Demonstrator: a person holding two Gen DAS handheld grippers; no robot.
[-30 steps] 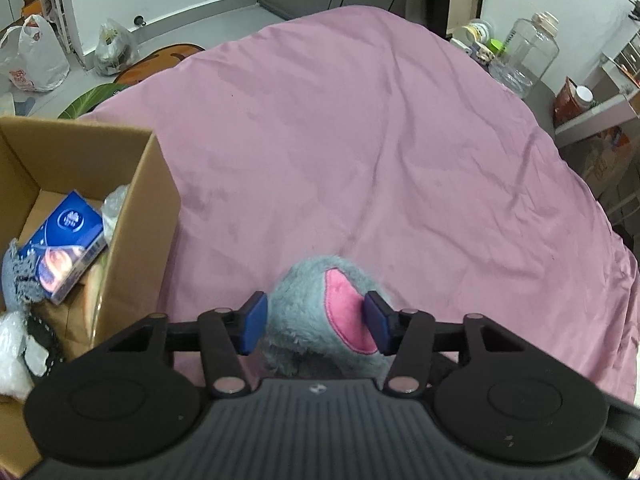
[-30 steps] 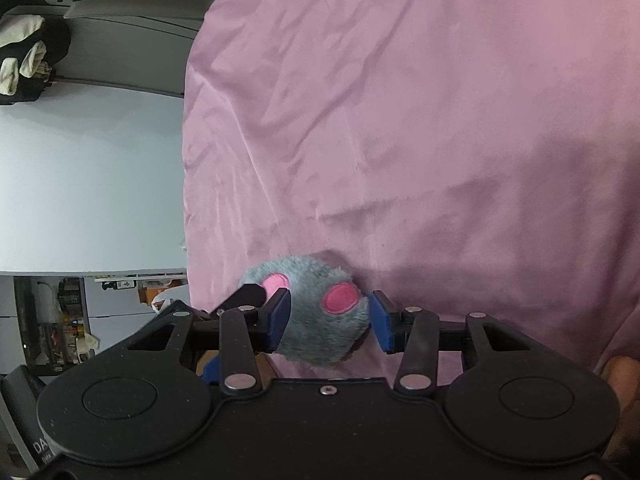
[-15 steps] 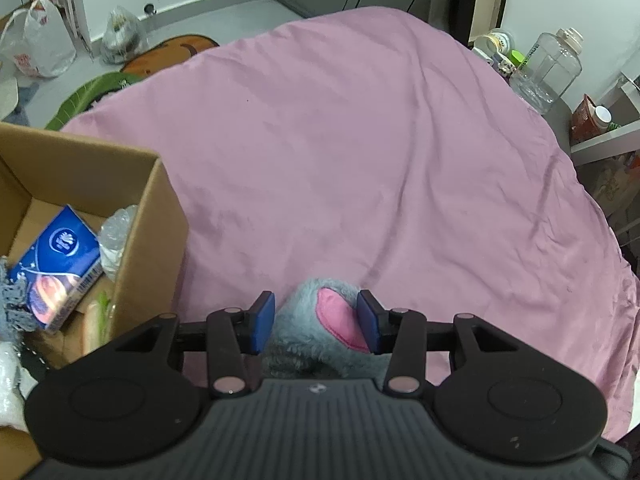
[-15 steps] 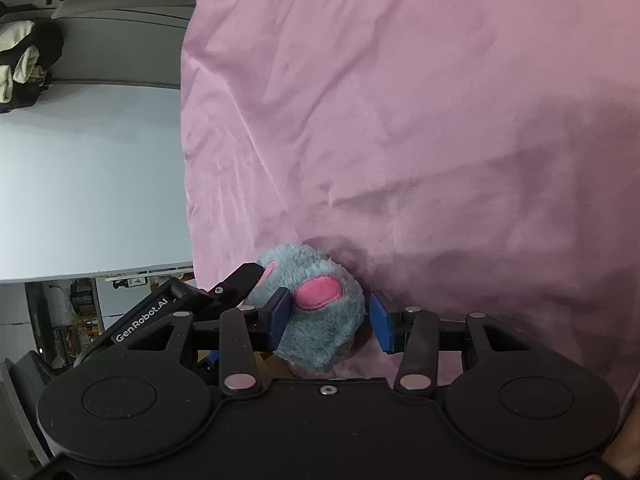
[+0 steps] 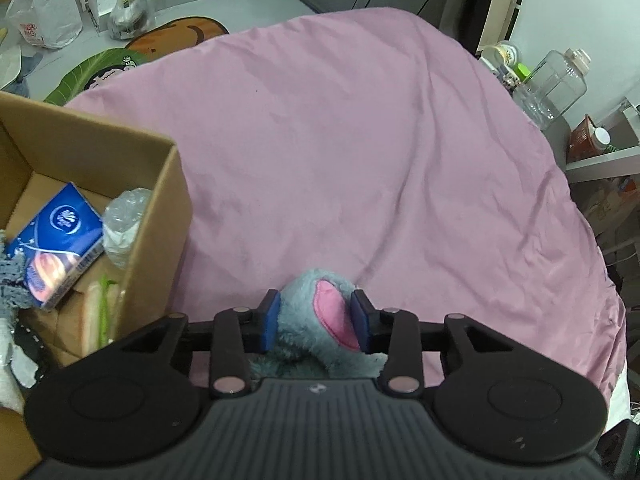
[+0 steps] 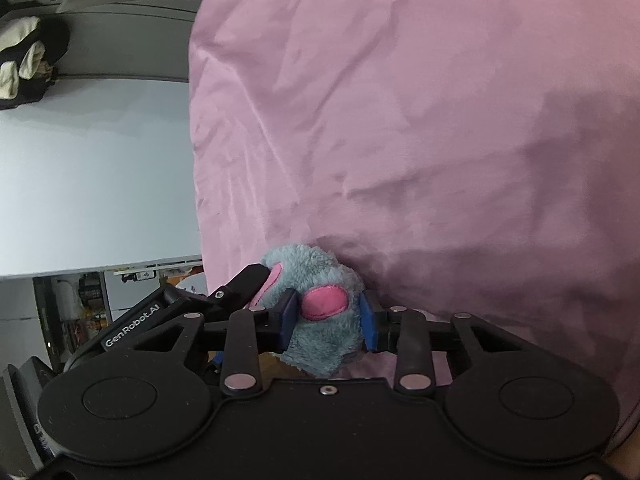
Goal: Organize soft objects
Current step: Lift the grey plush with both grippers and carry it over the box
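Observation:
A grey-blue plush toy (image 5: 304, 316) with pink ear patches is held by both grippers above the pink bedsheet (image 5: 360, 152). My left gripper (image 5: 316, 322) is shut on one part of the plush. My right gripper (image 6: 329, 322) is shut on another part of the plush (image 6: 320, 336). The left gripper's body (image 6: 240, 284) shows at the plush's left in the right wrist view. An open cardboard box (image 5: 164, 208) stands just left of the left gripper.
The box holds a blue tissue pack (image 5: 56, 240), a crumpled clear bottle (image 5: 124, 220) and other soft items. Plastic bags (image 5: 44, 12) and a mat (image 5: 176, 36) lie on the floor beyond the bed. A shelf with jars (image 5: 556, 84) stands at the right.
Both grippers have lifted the plush off the sheet and moved it back toward the box side. The jaws have squeezed closer on the plush.

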